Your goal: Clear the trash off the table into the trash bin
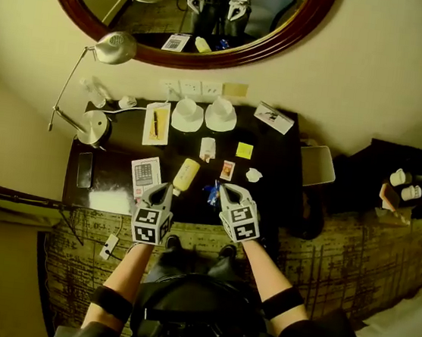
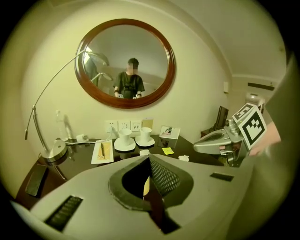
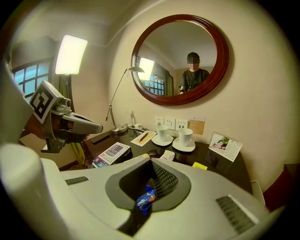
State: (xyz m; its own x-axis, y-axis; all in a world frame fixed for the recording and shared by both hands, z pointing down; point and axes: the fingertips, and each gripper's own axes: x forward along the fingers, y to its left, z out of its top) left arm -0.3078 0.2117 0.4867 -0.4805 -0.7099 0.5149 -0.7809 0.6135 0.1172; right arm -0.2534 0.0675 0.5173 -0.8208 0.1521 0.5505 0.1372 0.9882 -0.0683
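Trash lies on the dark table (image 1: 274, 153): a blue wrapper (image 1: 210, 193), a yellowish packet (image 1: 186, 174), a small orange-and-white packet (image 1: 227, 170), a crumpled white scrap (image 1: 254, 175), a yellow sticky note (image 1: 244, 150) and a white sachet (image 1: 208, 148). My left gripper (image 1: 164, 188) hangs shut over the table's near edge, beside the yellowish packet. My right gripper (image 1: 223, 191) is shut too, just right of the blue wrapper. The blue wrapper (image 3: 146, 199) shows below the right jaws; nothing is gripped. A pale bin (image 1: 317, 165) stands off the table's right end.
Two white cups on saucers (image 1: 204, 115), a notepad with a pen (image 1: 156, 123) and a card stand (image 1: 273, 117) line the back. A calculator card (image 1: 145, 173), a phone (image 1: 84, 169) and a desk lamp (image 1: 94, 125) sit at the left. An oval mirror (image 1: 186, 58) hangs above.
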